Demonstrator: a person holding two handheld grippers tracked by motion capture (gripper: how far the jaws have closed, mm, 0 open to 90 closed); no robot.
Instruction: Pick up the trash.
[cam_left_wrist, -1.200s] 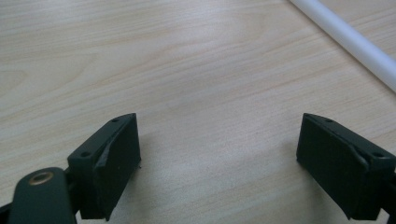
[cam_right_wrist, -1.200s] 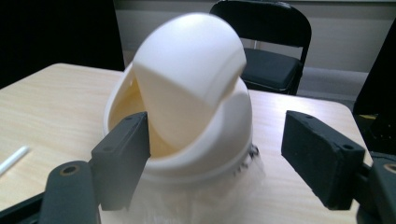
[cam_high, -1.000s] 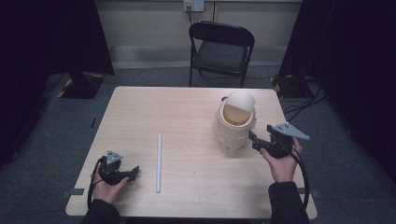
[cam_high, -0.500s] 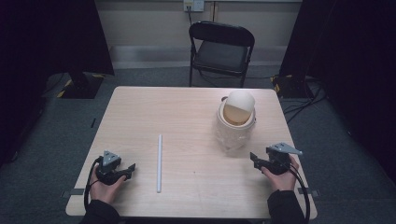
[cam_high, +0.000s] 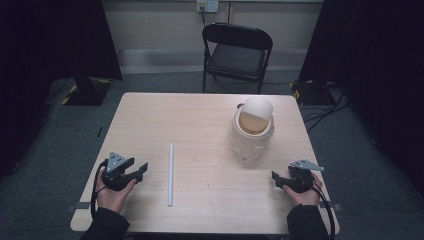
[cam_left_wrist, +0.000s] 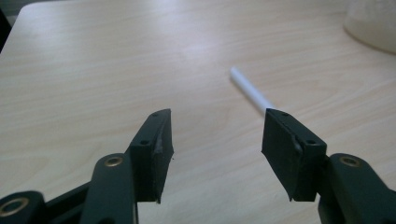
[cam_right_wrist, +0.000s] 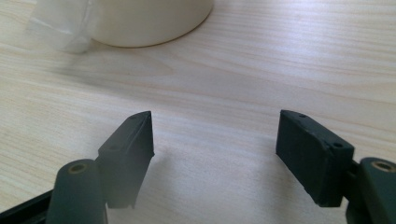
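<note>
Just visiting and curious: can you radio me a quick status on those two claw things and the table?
Left gripper open, empty, by white tube. Right gripper open, empty, near side of cream jar. Nothing between.

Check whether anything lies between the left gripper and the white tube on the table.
Nothing visible does. The left gripper, jaws open, faces bare tabletop up to the white tube, which lies just to its right.

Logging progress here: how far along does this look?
Looks like the very start or the very end. Both the left gripper and right gripper rest open on the table, holding nothing. The white tube lies loose; the cream jar stands untouched.
</note>
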